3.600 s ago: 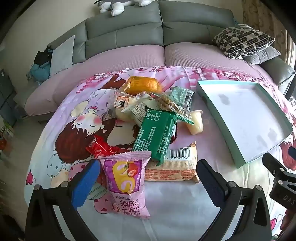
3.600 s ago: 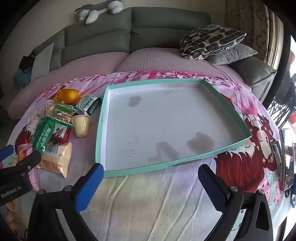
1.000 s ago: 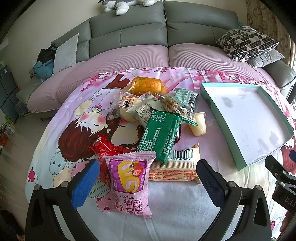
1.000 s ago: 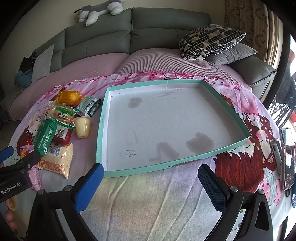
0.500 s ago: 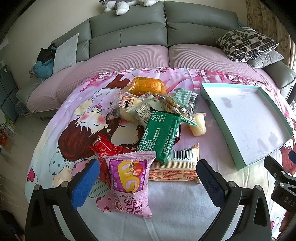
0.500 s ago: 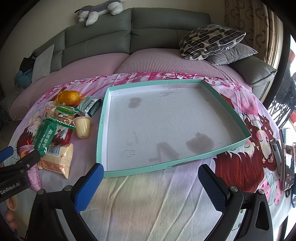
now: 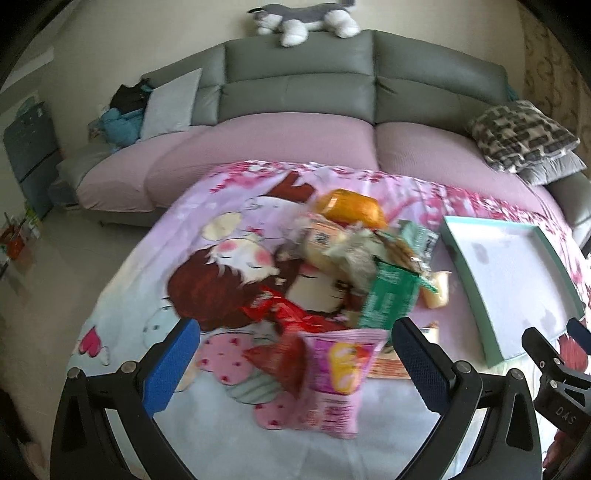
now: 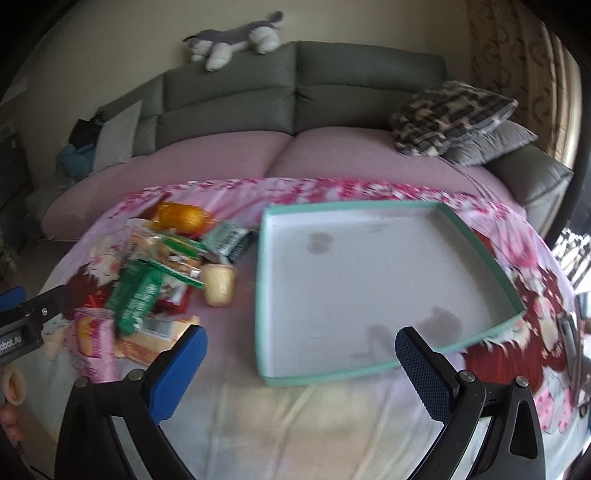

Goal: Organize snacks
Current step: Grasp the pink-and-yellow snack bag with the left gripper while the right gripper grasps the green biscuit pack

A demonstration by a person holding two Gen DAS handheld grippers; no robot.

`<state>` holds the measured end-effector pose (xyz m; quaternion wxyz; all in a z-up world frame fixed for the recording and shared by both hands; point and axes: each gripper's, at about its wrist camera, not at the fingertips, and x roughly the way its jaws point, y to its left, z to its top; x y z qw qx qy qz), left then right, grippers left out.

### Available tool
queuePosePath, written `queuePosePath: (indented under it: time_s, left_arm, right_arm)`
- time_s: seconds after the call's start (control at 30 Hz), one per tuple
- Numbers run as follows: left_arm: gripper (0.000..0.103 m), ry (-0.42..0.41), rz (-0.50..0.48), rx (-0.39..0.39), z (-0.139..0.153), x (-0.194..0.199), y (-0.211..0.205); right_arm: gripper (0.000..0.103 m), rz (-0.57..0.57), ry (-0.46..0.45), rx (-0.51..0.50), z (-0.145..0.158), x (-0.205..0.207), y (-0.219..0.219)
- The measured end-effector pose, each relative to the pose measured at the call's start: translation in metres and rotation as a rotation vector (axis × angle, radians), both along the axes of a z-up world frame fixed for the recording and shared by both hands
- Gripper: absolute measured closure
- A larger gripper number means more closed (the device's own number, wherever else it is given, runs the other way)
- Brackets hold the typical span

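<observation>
A pile of snack packets lies on a pink cartoon-print cloth (image 7: pixel 207 266). Nearest my left gripper (image 7: pixel 295 365) is a pink swiss-roll packet (image 7: pixel 336 384), with a red packet (image 7: pixel 280 314), a green packet (image 7: pixel 389 299), an orange bun (image 7: pixel 349 206) and a jelly cup (image 7: pixel 437 291) behind. The left gripper is open and empty, just short of the pink packet. A shallow teal-rimmed tray (image 8: pixel 480 254) lies empty to the right. My right gripper (image 8: pixel 301 373) is open and empty over the tray's near left corner. The pile also shows in the right wrist view, with the green packet (image 8: pixel 135 295) and jelly cup (image 8: pixel 219 284).
A grey and pink sofa (image 7: pixel 295 99) stands behind the table with a patterned cushion (image 7: pixel 521 133) at the right and a plush dog (image 7: pixel 306 18) on its back. A dark flat object (image 8: pixel 570 339) lies near the table's right edge.
Both grippers have swung left and the views are blurred by motion. The left gripper has come closer to the pink packet. The right gripper now faces the tray's left corner and the pile.
</observation>
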<state>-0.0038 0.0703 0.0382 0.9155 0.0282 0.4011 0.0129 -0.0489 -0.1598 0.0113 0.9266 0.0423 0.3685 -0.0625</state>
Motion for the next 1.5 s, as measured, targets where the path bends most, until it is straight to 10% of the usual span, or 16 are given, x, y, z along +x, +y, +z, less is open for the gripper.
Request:
queuePosePath:
  time_s: [0.83, 1.27, 1.5]
  left_arm:
    - [0.001, 0.192, -0.108, 0.065, -0.064, 0.006, -0.012]
    - [0.061, 0.196, -0.149, 0.016, -0.068, 0.012, -0.013]
    - [0.063, 0.152, -0.135, -0.031, -0.057, 0.011, -0.003]
  right_arm:
    - [0.003, 0.258, 0.053, 0.141, -0.023, 0.046, 0.073]
    - [0.007, 0.287, 0.063, 0.143, -0.029, 0.060, 0.081]
    - [0.012, 0.309, 0.063, 0.145, -0.028, 0.068, 0.090]
